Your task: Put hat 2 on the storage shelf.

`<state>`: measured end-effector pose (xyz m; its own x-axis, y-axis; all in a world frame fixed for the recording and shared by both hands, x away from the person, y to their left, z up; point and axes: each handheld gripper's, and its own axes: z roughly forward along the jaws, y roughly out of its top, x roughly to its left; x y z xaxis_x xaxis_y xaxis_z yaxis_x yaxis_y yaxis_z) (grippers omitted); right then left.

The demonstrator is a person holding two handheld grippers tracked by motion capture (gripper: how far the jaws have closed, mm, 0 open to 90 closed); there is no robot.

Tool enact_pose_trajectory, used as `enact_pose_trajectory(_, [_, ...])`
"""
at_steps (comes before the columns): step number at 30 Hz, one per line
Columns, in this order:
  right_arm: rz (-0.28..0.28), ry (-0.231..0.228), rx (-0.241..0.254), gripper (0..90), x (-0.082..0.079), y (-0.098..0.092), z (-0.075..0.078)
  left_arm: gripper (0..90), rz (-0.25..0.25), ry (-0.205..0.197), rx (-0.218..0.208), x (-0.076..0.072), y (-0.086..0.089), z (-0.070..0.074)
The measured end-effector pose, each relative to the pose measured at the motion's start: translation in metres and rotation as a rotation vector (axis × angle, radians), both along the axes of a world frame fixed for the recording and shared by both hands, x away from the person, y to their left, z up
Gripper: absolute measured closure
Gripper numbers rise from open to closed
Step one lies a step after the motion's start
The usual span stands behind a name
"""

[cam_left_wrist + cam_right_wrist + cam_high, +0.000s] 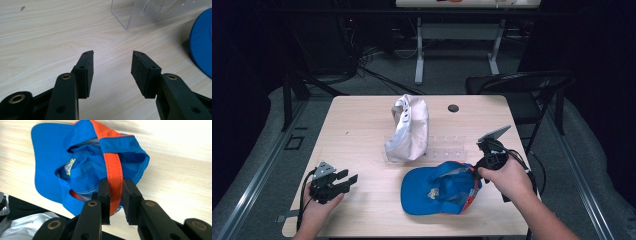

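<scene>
- On the table (362,125), toward its near right part, there's the blue cap (437,192), brim pointing left toward the free hand, crown on the right. The rest of it hangs down and away from the right gripper in its own view, brim farthest off.
- Behind it, near the middle, a white cap (408,127) sits on a clear plastic stand (447,147), so that's probably where the blue one goes too: back and a bit left of where it is now.
- The right gripper (477,167) is clamped on the cap's orange strap (114,173), which runs straight up between the pads, lengthwise along the jaws.
- The left gripper (353,178) is parked at the near left with jaws spread and nothing in them, well apart from the brim, so the right hand's way closer.
</scene>
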<state>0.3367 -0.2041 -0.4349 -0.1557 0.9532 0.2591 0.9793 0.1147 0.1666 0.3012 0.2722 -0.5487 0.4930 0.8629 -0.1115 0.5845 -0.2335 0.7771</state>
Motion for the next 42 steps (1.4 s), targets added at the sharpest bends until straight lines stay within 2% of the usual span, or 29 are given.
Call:
enact_pose_trajectory(4, [0.004,0.017,-0.021,78.2,0.003,-0.003,0.013,53.0,-0.001,0.001,-0.001,0.0,-0.001,-0.001])
enact_pose_trajectory(6, [-0.017,0.0,-0.034,78.1,0.003,-0.002,0.017,53.0,0.0,0.002,-0.001,0.0,-0.001,-0.001])
enact_pose_trajectory(8, [-0.005,0.017,-0.054,78.1,0.005,-0.003,0.024,53.0,-0.003,0.005,0.005,0.0,-0.002,0.0])
enact_pose_trajectory(16, [-0.025,0.049,-0.056,78.1,0.01,-0.01,0.043,53.0,-0.004,0.001,0.003,-0.001,-0.002,-0.001])
enact_pose_trajectory(17, [-0.017,0.057,-0.05,78.1,0.01,-0.012,0.046,53.0,-0.005,0.0,0.004,0.0,-0.002,-0.001])
enact_pose_trajectory(18, [-0.037,0.054,-0.04,78.2,0.011,-0.011,0.048,53.0,-0.002,0.002,0.0,-0.001,-0.003,-0.001])
enact_pose_trajectory(21, [-0.051,0.047,-0.018,78.2,0.011,-0.011,0.057,53.0,-0.007,0.003,0.004,-0.001,-0.003,-0.001])
enact_pose_trajectory(22, [-0.042,0.054,-0.007,78.2,0.012,-0.011,0.064,53.0,-0.007,0.002,0.004,-0.001,-0.003,-0.001])
enact_pose_trajectory(25, [-0.044,0.055,0.012,78.2,0.013,-0.011,0.07,53.0,-0.01,0.002,0.006,-0.001,-0.004,-0.001])
enact_pose_trajectory(26, [-0.054,0.037,0.025,78.2,0.012,-0.011,0.071,53.0,-0.008,0.002,0.005,-0.001,-0.004,-0.002])
enact_pose_trajectory(28, [-0.03,0.053,0.028,78.2,0.014,-0.013,0.078,53.0,-0.014,0.009,0.013,-0.001,-0.004,-0.001])
enact_pose_trajectory(32, [-0.046,0.041,0.056,78.2,0.014,-0.012,0.087,53.0,-0.015,0.008,0.008,-0.001,-0.005,-0.001])
enact_pose_trajectory(35, [-0.037,0.048,0.091,78.3,0.014,-0.012,0.096,53.0,-0.024,0.018,0.02,-0.002,-0.005,0.0])
enact_pose_trajectory(36, [-0.05,0.039,0.105,78.3,0.013,-0.012,0.097,53.0,-0.022,0.008,0.012,-0.002,-0.006,-0.001])
enact_pose_trajectory(41, [-0.041,0.063,0.202,78.3,0.014,-0.016,0.109,53.0,-0.027,0.008,0.012,-0.003,-0.009,-0.001])
enact_pose_trajectory(42, [-0.054,0.057,0.225,78.3,0.014,-0.017,0.111,53.0,-0.028,0.008,0.012,-0.003,-0.009,-0.001])
